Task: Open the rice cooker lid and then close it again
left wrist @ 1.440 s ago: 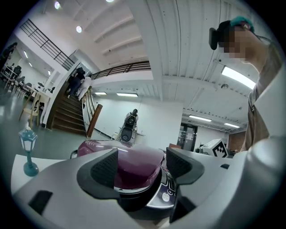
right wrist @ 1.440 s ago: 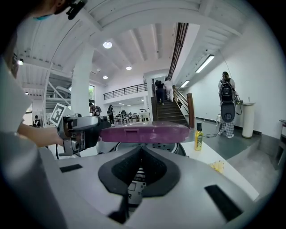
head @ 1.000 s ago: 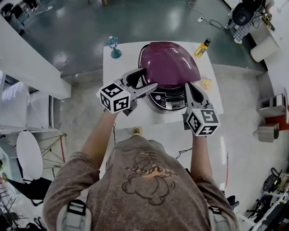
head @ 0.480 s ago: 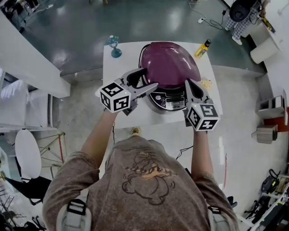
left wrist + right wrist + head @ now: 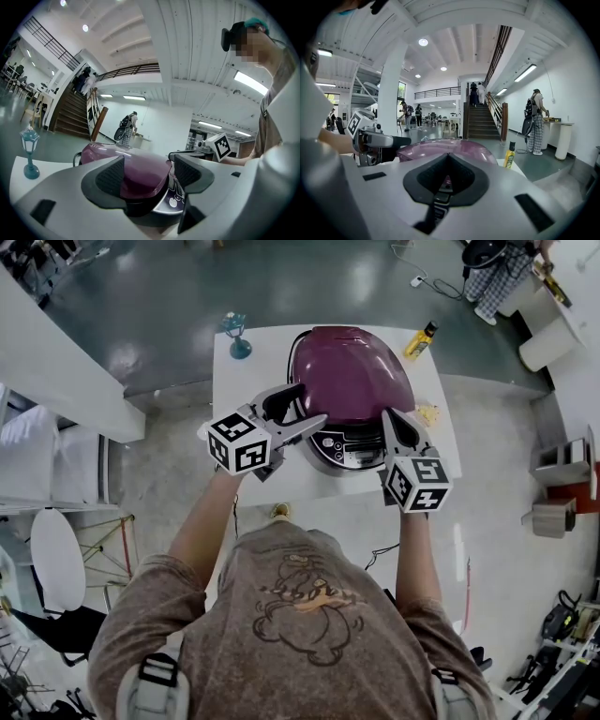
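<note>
The rice cooker (image 5: pixel 352 371) stands on the white table (image 5: pixel 253 381), its purple domed lid down. My left gripper (image 5: pixel 311 404) is open at the cooker's front left, and the lid (image 5: pixel 140 171) shows between its spread jaws in the left gripper view. My right gripper (image 5: pixel 390 416) is shut on nothing, its tips at the cooker's front right beside the control panel (image 5: pixel 349 448). In the right gripper view the closed jaws (image 5: pixel 447 159) point at the lid (image 5: pixel 450 146), and the left gripper (image 5: pixel 389 139) shows at the left.
A teal lamp figurine (image 5: pixel 238 338) stands at the table's far left corner. A yellow bottle (image 5: pixel 421 338) stands at the far right, with a small yellowish scrap (image 5: pixel 429 413) near the right edge. A person (image 5: pixel 533 122) stands beyond the table by a counter.
My right gripper has crept a little forward toward the cooker's front. The left gripper and the lid have not moved.
</note>
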{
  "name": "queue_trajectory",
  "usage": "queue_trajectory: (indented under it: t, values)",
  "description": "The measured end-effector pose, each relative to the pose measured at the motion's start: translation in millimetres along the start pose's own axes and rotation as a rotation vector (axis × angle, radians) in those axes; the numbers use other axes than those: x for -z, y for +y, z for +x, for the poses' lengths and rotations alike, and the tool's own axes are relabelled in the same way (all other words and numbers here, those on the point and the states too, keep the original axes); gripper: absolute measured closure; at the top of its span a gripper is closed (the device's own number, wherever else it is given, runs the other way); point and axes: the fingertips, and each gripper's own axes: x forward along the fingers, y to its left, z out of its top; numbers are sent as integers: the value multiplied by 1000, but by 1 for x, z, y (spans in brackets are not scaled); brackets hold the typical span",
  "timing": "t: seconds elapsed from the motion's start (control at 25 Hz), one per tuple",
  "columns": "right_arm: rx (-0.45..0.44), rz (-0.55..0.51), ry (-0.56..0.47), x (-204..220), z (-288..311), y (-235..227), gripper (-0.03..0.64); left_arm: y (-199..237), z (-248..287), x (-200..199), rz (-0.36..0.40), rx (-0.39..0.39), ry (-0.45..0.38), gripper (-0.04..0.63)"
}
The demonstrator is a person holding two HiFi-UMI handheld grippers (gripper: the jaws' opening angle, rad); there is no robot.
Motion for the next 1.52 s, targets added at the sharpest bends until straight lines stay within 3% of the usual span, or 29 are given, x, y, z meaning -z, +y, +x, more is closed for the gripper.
queue_trajectory:
  t: [0.92,1.52]
  values:
    - [-15,-21,152,42,9,4,612,5,-1,29,-41,-6,68,258]
    - [-57,52,213,47,9,5,614,4,-1,32,-27,-19,75,258]
